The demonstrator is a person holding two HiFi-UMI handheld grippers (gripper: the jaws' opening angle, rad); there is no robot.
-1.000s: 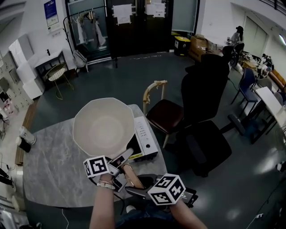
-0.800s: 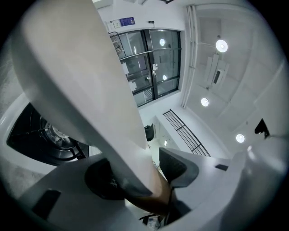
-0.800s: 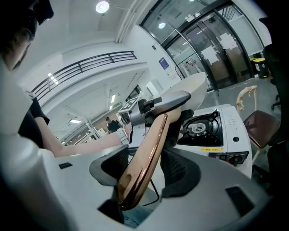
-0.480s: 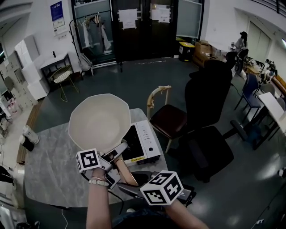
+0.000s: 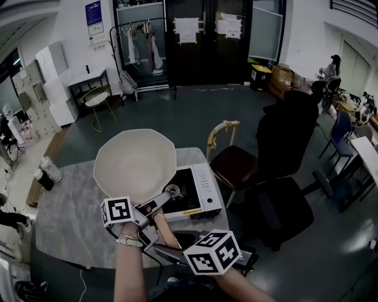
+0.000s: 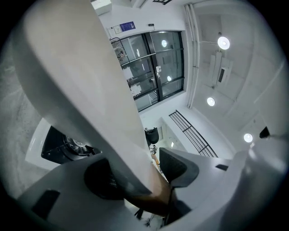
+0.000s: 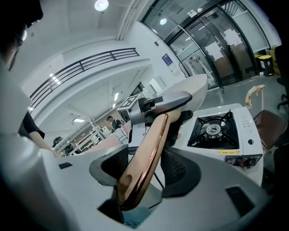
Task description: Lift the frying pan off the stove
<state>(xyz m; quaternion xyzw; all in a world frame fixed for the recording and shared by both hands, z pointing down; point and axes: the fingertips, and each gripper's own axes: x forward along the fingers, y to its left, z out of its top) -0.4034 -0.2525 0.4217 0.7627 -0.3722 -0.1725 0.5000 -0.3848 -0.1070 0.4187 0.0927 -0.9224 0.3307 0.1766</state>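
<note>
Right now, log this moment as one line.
pan: lifted, clear of stove | left hand-held gripper: shut on handle | right hand-held gripper: shut on handle

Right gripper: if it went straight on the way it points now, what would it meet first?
Likely the left gripper, clamped higher up the pan handle that the right gripper holds in its tongs. Depth is hard to judge.

No wording can be read anywhere. In the head view, the blue poster point(image 5: 93, 12) at upper left and the white sheets point(image 5: 187, 29) on the dark doors point(image 5: 204, 53) are too small. The yellow label point(image 7: 231, 152) on the stove point(image 7: 246, 122) front is blurred. The two cubes point(image 5: 117, 211) at the bottom show only black-and-white square patterns.
</note>
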